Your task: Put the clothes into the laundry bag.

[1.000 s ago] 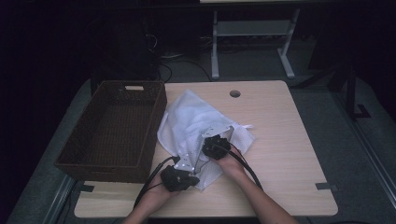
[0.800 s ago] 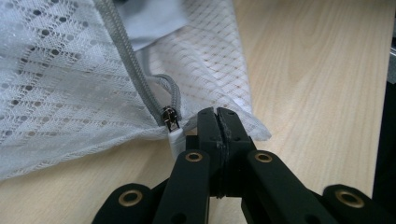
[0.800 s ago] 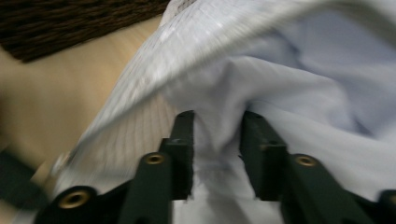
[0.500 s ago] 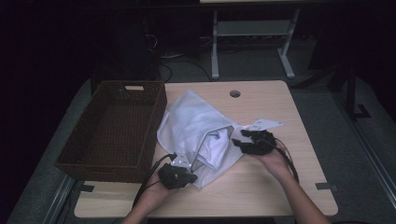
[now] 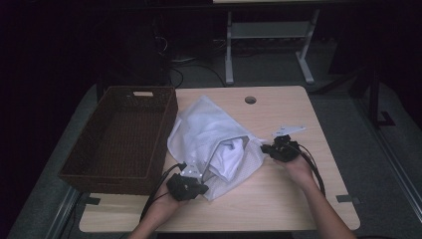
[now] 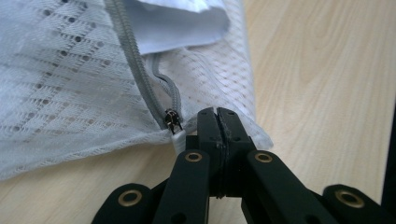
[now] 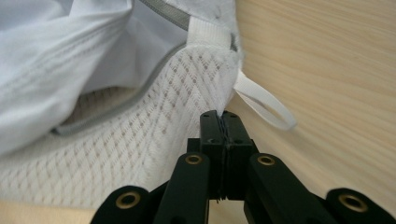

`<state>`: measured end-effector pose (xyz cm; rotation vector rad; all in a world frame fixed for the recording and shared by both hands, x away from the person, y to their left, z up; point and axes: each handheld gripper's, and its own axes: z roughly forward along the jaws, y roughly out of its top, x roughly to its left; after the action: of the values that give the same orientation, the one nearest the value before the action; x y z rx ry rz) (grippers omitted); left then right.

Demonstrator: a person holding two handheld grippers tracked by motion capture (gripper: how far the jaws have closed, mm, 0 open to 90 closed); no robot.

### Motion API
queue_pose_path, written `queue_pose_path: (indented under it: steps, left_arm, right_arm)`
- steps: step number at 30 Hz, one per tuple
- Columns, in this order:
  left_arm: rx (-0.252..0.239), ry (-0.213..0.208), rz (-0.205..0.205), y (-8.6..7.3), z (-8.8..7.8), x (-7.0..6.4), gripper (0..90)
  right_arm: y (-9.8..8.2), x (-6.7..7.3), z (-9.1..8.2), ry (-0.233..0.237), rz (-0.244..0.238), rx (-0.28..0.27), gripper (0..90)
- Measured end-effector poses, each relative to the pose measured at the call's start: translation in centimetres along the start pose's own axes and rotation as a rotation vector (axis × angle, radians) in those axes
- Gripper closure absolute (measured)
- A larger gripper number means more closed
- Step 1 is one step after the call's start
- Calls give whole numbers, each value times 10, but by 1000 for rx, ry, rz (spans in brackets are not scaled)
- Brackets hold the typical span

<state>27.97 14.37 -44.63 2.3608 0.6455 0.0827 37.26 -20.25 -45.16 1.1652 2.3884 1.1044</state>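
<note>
From above, a white mesh laundry bag (image 5: 211, 144) with a grey zipper lies on the pale wooden table (image 5: 278, 199), just beside a dark brown woven basket (image 5: 122, 137) at the table's left side; white cloth (image 5: 226, 157) shows through the bag's open mouth. The left gripper (image 5: 191, 179) sits at the bag's near corner and the right gripper (image 5: 271, 148) at the bag's right-hand edge, the mouth stretched between them. Along the left gripper (image 6: 217, 116), the two black jaws are pressed tight together on the bag's corner fabric, right next to the small metal zipper slider (image 6: 172, 120) at the end of the grey zipper (image 6: 133, 60). Along the right gripper (image 7: 219, 116), the jaws have just been closing and now pinch the edge of the mesh, with a white fabric loop (image 7: 266, 105) sticking out just beside them over the bare wood.
</note>
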Motion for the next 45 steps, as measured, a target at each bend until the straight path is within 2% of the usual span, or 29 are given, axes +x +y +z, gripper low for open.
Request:
queue_pose_path:
  steps: [6,9,13,16,20,23,25,28,32,33,34,35,37,38,40,41,45]
  left_arm:
    - [8,45,-35,-2,-1,9,890]
    - [17,74,-44,-3,0,12,881]
    - [-5,104,-41,-1,-7,9,780]
    - [-57,99,-37,4,-20,3,676]
    - [-104,44,1,14,-33,-9,612]
    - [-101,9,32,21,-28,-17,651]
    - [-81,-17,54,25,-21,-20,761]
    - [-45,-44,63,30,-9,-21,887]
    - [-14,-48,65,35,7,-20,899]
    - [-3,-44,70,35,9,-19,899]
    - [1,-40,67,35,11,-18,899]
    - [6,-41,65,36,13,-17,899]
    - [5,-37,59,36,15,-15,900]
    - [6,-35,58,37,15,-14,900]
    - [10,-30,57,39,17,-12,900]
    - [9,-31,56,39,19,-11,900]
    - [8,-22,69,45,24,-10,900]
  right_arm:
    - [-21,6,-30,-23,-17,14,889]
    - [-35,12,-43,-10,-19,27,889]
    - [-50,26,-59,15,-27,42,889]
    - [-58,38,-66,39,-38,51,889]
    - [-64,51,-69,68,-63,66,888]
    - [-64,58,-68,79,-78,70,888]
    - [-63,60,-66,83,-86,74,888]
    - [-63,62,-64,84,-91,83,889]
    - [-64,59,-65,79,-90,77,883]
    - [-63,59,-67,75,-89,67,843]
    - [-62,59,-70,65,-91,41,735]
    - [-60,60,-74,48,-92,7,667]
    - [-54,66,-83,49,-103,-61,612]
    - [-51,70,-86,65,-110,-89,611]
    - [-46,81,-85,105,-143,-102,656]
    - [-44,89,-79,132,-164,-90,705]
    - [-41,110,-48,191,-210,-17,877]
